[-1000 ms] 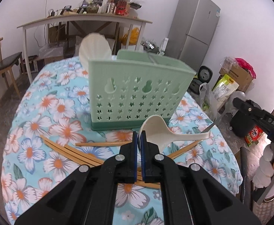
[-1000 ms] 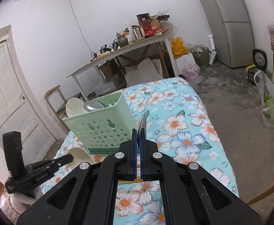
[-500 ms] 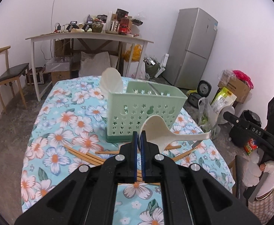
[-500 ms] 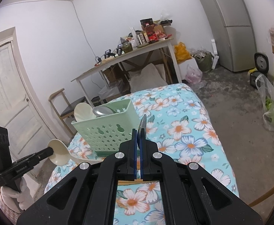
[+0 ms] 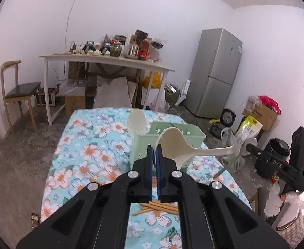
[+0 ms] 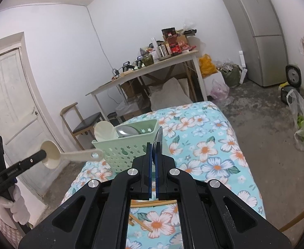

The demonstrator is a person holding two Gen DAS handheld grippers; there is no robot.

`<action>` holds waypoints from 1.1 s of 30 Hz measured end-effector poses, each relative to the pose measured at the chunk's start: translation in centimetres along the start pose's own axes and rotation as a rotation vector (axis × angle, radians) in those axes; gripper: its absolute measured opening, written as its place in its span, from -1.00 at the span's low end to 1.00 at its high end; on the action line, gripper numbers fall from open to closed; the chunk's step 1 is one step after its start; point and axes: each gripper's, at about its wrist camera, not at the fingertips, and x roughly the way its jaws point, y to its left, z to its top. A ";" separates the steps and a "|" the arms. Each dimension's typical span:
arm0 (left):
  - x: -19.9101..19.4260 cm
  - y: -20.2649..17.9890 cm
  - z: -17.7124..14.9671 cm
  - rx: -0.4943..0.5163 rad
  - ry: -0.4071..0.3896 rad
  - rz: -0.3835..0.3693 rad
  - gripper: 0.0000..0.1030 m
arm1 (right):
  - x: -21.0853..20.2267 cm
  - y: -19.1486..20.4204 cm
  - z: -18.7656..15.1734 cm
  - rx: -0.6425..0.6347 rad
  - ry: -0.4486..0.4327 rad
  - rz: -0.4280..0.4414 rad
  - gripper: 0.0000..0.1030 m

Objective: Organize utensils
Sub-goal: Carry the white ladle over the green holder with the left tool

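Left tongs (image 5: 155, 152) clamped on ladle (image 5: 179, 145) rim, above the tabletop (image 5: 79, 145) beside caddy (image 5: 172, 128); we note right tongs (image 6: 154, 152) clamped on knife (image 6: 158, 139) by caddy.

Utensil basket (image 5: 168, 143) on table (image 5: 85, 157), chopsticks (image 5: 162, 206) in front.

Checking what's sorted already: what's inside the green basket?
Inside the green basket stand a cream paddle and a metal ladle; their handles and the bottom are hidden by its walls.
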 end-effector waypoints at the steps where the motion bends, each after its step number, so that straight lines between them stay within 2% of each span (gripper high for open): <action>1: -0.1 0.1 0.1 0.000 -0.006 0.003 -0.96 | -0.1 0.0 0.0 0.000 -0.002 0.001 -0.99; 11: -1.5 0.3 1.5 0.006 -0.061 0.036 -0.96 | -0.7 0.2 0.3 -0.004 -0.021 0.018 -0.99; 15: -1.6 0.2 2.0 0.039 -0.072 0.064 -0.96 | -0.9 0.1 0.4 -0.002 -0.028 0.026 -0.99; 24: 0.2 -0.9 4.4 0.204 -0.062 0.223 -0.96 | -0.7 -0.1 0.5 0.003 -0.026 0.038 -0.99; 33: 3.3 -1.7 5.2 0.377 -0.052 0.388 -0.95 | -0.4 -0.7 0.6 0.017 -0.022 0.033 -0.99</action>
